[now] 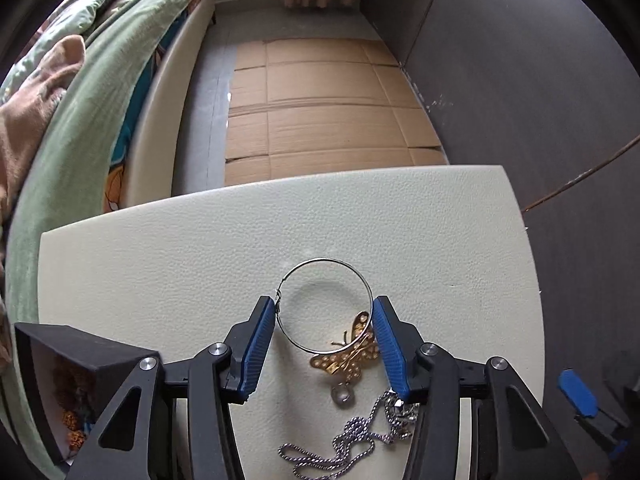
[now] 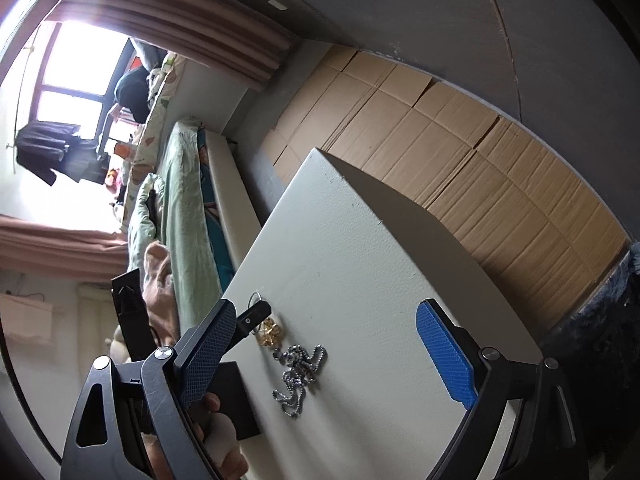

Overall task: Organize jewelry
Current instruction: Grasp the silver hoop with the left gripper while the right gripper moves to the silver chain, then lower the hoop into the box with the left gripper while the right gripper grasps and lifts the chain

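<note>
The left gripper [image 1: 325,312] is pointing steeply down at the cream textured tabletop [image 1: 160,264], its blue-padded jaws half open and standing against either side of a thin silver wire hoop [image 1: 362,280]; both pads appear to be touching the rim, so it is pinching the hoop across its width. The hoop is lying flat, overlapping a gold butterfly brooch [image 1: 352,356], with a silver chain [image 1: 344,436] nearby. It is probably light, springy and slippery, so gentle pressure across the rim is suiting it. The right gripper [image 2: 324,344] is hovering wide open, empty.
</note>
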Tool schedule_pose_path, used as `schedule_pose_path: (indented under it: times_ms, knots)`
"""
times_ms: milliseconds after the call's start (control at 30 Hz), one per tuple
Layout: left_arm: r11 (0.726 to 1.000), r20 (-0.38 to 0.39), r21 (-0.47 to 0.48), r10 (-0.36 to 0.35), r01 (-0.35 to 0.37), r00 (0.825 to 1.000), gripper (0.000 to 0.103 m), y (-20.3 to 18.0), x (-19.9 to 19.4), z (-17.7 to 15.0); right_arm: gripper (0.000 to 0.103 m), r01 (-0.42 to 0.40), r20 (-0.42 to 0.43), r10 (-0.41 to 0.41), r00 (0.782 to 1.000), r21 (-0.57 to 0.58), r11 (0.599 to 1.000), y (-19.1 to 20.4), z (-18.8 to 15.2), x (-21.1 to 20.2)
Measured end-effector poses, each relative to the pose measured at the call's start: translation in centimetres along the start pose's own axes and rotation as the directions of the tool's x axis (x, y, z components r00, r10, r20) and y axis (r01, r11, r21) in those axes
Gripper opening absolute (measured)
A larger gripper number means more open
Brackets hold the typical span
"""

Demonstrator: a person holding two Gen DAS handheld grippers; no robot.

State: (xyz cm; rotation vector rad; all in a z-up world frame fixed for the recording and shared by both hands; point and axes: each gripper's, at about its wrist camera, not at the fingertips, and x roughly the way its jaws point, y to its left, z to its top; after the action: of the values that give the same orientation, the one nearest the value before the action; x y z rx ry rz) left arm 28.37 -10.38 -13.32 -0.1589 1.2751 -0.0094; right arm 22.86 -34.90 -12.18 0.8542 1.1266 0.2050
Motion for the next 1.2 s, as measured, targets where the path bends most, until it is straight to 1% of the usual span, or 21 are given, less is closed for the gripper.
schedule_pose_path:
  times_ms: [100,200,267,333,467,533,567,700,767,867,933,1000,1067,1100,1200]
  knots:
    - [1.000,0.024,-0.008,-0.009,0.009,1.000,0.052,0.9,-1.5,-0.1,0.091,-0.003,-0.030,0.002,1.000,-0.033,0.999,0.9,-0.6,1.0]
    - [1.000,0.049,-0.021,-0.022,0.023,0.999,0.052,2.0,-3.2,-0.4,0.088,0.011,-0.042,-0.015,0.999,-0.097,0.995,2.3,-1.2,1.7]
    - [0.999,0.069,-0.023,-0.028,0.030,0.997,0.052,2.7,-4.3,-0.6,0.082,0.014,-0.060,-0.023,0.998,-0.142,0.990,3.1,-1.7,2.2]
    - [0.999,0.089,-0.032,-0.033,0.036,0.995,0.052,3.4,-5.3,-0.9,0.072,0.019,-0.083,-0.034,0.996,-0.183,0.983,3.7,-2.2,2.9]
    - [0.997,0.131,-0.058,-0.051,0.059,0.990,0.052,5.1,-7.2,-1.9,0.065,0.051,-0.109,-0.084,0.991,-0.275,0.960,5.1,-3.4,4.3]
    - [0.994,0.164,-0.075,-0.066,0.079,0.984,0.052,5.9,-8.0,-2.7,0.058,0.069,-0.114,-0.112,0.987,-0.324,0.943,5.7,-3.9,4.8]
    - [0.993,0.176,-0.085,-0.068,0.083,0.982,0.052,6.3,-8.2,-3.1,0.057,0.079,-0.116,-0.126,0.985,-0.347,0.935,6.0,-4.2,5.0]
    - [0.987,0.224,-0.125,-0.069,0.099,0.972,0.052,7.8,-9.1,-4.9,0.056,0.129,-0.105,-0.193,0.976,-0.434,0.891,7.1,-5.5,5.8]
    - [0.982,0.251,-0.137,-0.089,0.126,0.964,0.052,8.5,-9.5,-5.9,0.056,0.166,-0.092,-0.235,0.968,-0.469,0.867,7.6,-6.0,6.3]
    - [0.978,0.286,-0.147,-0.100,0.147,0.953,0.052,9.6,-9.9,-7.3,0.056,0.215,-0.065,-0.286,0.956,-0.504,0.836,8.1,-6.6,6.9]
    - [0.971,0.284,-0.168,-0.117,0.170,0.952,0.052,10.4,-10.1,-7.9,0.056,0.261,-0.039,-0.333,0.942,-0.537,0.802,8.4,-7.2,7.6]
    - [0.970,0.297,-0.160,-0.132,0.185,0.946,0.052,10.9,-10.8,-8.3,0.055,0.283,-0.030,-0.365,0.930,-0.574,0.768,8.8,-8.2,8.2]
    - [0.976,0.315,-0.145,-0.109,0.161,0.943,0.052,11.3,-11.3,-8.7,0.053,0.331,0.025,-0.401,0.916,-0.612,0.718,9.3,-9.0,8.4]
    - [0.975,0.317,-0.150,-0.109,0.163,0.942,0.052,11.7,-11.3,-9.0,0.053,0.346,0.046,-0.408,0.912,-0.620,0.705,9.3,-9.3,8.4]
    - [0.964,0.317,-0.179,-0.131,0.195,0.939,0.052,13.1,-11.4,-9.6,0.053,0.399,0.116,-0.429,0.896,-0.635,0.662,9.7,-10.1,8.8]
